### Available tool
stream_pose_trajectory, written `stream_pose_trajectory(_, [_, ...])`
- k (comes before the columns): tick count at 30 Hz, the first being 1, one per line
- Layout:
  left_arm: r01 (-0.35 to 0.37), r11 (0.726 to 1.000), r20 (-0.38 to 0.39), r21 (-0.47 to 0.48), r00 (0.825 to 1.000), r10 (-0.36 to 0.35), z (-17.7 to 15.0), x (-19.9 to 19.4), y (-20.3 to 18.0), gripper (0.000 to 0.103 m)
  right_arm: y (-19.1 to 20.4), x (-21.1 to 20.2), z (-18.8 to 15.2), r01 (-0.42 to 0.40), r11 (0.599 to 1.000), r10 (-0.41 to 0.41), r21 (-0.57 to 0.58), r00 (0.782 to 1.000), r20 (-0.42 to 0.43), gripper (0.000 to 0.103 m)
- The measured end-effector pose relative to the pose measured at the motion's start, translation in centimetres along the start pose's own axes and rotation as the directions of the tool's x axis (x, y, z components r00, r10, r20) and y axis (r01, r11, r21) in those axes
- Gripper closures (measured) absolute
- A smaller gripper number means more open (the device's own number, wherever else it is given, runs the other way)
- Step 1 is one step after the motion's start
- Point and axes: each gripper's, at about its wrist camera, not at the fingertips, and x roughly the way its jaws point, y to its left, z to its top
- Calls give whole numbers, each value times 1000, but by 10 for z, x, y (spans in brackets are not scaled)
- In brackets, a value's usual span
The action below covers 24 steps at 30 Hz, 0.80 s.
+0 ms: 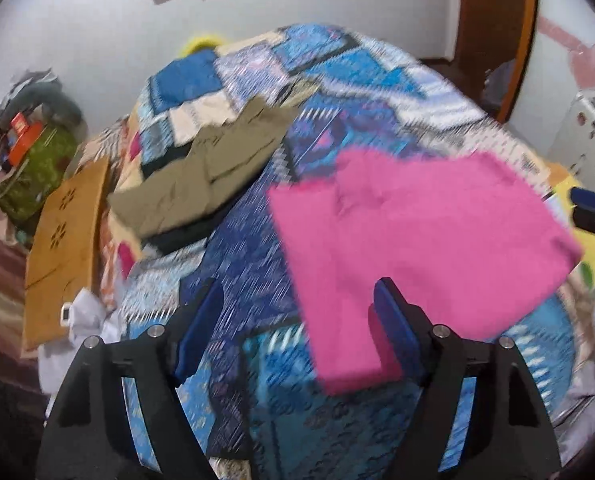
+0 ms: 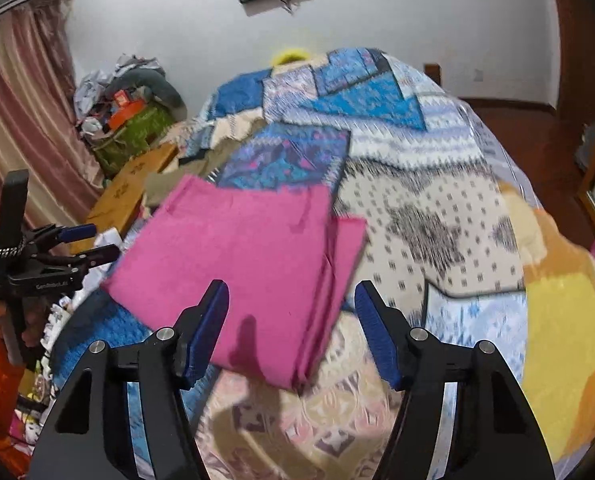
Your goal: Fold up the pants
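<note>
While the folded pink pants (image 1: 417,248) lie on the patchwork bedspread (image 1: 249,248), both grippers — left (image 1: 297,332), right (image 2: 293,332) — hang wide, holding nothing.

Pink pants (image 1: 417,240) flat on patchwork quilt (image 1: 237,264), left gripper (image 1: 297,320) spread

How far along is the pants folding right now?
Done, by the look of it: the pink pants lie folded in layers on the patchwork bedspread, and the khaki pants sit folded further back. In hand: nothing; the left gripper and right gripper are both open and empty. Left: perhaps only stacking the pink pair.
</note>
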Motion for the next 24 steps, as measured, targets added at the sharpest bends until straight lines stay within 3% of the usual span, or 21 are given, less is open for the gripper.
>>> stream_pose_trajectory(3, [69, 997, 47, 28, 996, -70, 20, -2, -13, 26, 10, 4, 12, -12, 999, 13, -50, 1000, 23, 41])
stream_pose_trajectory(5, [131, 991, 57, 39, 989, -133, 31, 1, -21, 32, 17, 11, 19, -27, 997, 29, -77, 999, 29, 44])
stream_pose_trajectory(7, [155, 986, 47, 64, 986, -159, 38, 9, -31, 50, 25, 23, 24, -40, 993, 43, -107, 999, 22, 52])
stream_pose_trajectory(10, [178, 980, 14, 93, 984, -180, 44, 26, -44, 64, 32, 43, 26, -67, 988, 64, -139, 998, -29, 63])
stream_pose_trajectory(14, [206, 976, -69, 76, 977, -201, 39, 55, -48, 67, 31, 66, 20, -88, 986, 72, -144, 992, -107, 64])
stream_pose_trajectory(16, [227, 973, -74, 47, 972, -223, 34, 62, -43, 66, 26, 75, 15, -97, 987, 79, -128, 987, -142, 66])
stream_pose_trajectory(20, [228, 974, -66, 0, 972, -227, 27, 58, -26, 66, 18, 66, 14, -92, 990, 78, -105, 988, -134, 67])
stream_pose_trajectory(24, [206, 978, -74, -31, 975, -207, 17, 55, -7, 64, 11, 54, 10, -23, 992, 8, -121, 992, -128, 65])
